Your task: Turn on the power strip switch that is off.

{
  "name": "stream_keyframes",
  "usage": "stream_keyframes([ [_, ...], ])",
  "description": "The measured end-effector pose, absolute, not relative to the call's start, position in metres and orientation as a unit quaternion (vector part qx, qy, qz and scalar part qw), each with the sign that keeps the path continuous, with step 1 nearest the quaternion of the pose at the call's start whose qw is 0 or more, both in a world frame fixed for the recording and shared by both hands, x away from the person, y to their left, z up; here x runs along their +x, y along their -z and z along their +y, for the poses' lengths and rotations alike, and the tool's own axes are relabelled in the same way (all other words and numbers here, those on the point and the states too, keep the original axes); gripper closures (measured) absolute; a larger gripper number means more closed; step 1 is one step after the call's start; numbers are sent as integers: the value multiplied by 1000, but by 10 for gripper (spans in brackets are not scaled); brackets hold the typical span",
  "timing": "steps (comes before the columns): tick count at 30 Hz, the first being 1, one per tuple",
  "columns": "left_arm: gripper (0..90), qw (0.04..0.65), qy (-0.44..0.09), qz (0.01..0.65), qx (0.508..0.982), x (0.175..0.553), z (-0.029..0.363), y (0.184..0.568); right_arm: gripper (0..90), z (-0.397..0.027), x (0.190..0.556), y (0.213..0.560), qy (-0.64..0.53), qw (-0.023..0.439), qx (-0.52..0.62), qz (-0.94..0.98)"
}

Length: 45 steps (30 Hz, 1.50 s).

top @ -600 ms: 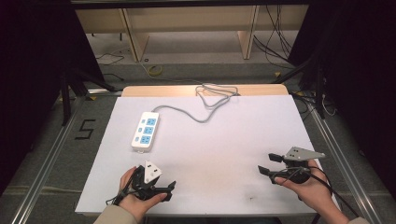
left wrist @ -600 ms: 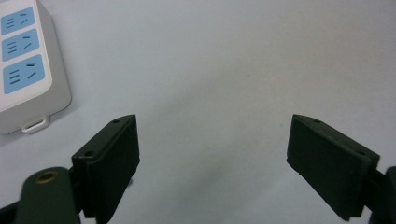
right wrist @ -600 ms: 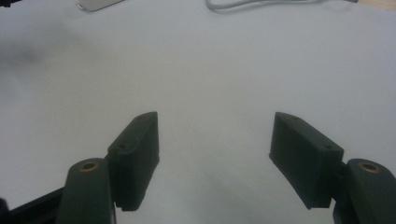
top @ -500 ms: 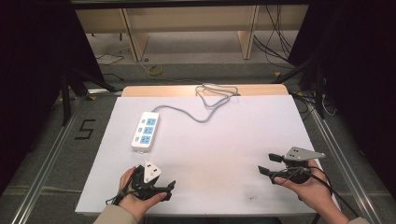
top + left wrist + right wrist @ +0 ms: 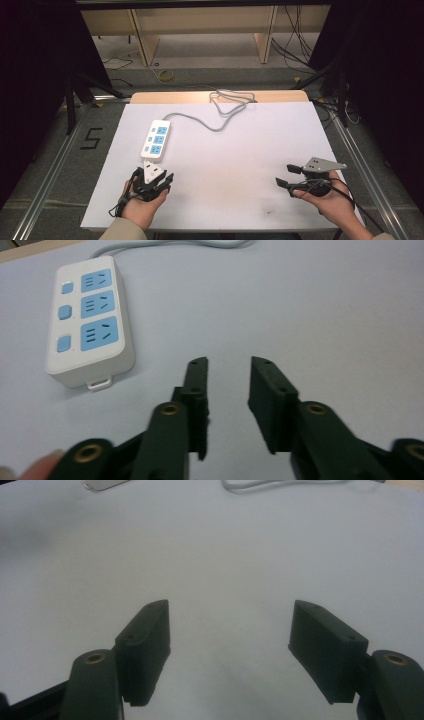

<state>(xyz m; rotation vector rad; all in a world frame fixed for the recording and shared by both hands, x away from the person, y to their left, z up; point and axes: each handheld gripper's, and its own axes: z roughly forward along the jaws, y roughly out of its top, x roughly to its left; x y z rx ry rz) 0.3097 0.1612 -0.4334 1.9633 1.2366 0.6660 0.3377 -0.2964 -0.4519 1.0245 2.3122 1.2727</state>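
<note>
I hold my left gripper (image 5: 161, 181) low over the near left part of the white table (image 5: 240, 150), its jaws parted by a narrow gap with nothing between them, the pads pressing on no thing. The power strip (image 5: 156, 140) lies flat on the table just beyond that gripper, its near end close to my jaw tips but not touching them. In the left gripper view the power strip (image 5: 90, 322) sits ahead and to the left of my left gripper (image 5: 229, 365), off the line between the jaws, with bare table in front of the gap itself. The strip is white with three blue sockets in a row along it and three small blue buttons beside them, and a small tab sticks out of the end nearest me. Its grey cord (image 5: 220, 112) runs from the far end across the table and loops near the far edge, where a strip of wood shows. My right gripper (image 5: 287, 176) rests in my right hand (image 5: 330, 197) at the near right side of the table, well apart from the power strip, with its jaws spread wide and empty. In the right gripper view my right gripper (image 5: 230, 607) looks out over bare table, and a corner of the power strip (image 5: 102, 484) and a stretch of cord (image 5: 280, 485) show at the top edge, far ahead of the jaws.
</note>
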Motion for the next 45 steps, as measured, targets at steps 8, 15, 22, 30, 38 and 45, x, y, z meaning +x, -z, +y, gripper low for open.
stream_keyframes([
  [8, 897, 351, -269, 501, 744, 320, 165, 428, 329, -296, 337, 451, -446, 154, 355, 807],
  [15, 898, 342, -275, 528, 727, 335, 175, 427, 329, -297, 338, 451, -445, 155, 356, 807],
  [22, 898, 335, -279, 543, 718, 348, 183, 426, 329, -297, 338, 451, -445, 155, 356, 807],
  [30, 899, 325, -280, 553, 714, 361, 191, 427, 329, -297, 338, 452, -444, 154, 356, 807],
  [38, 899, 323, -286, 562, 706, 372, 197, 427, 329, -297, 338, 452, -444, 155, 356, 807],
  [45, 899, 318, -289, 569, 701, 382, 201, 429, 329, -297, 338, 452, -444, 154, 356, 807],
])
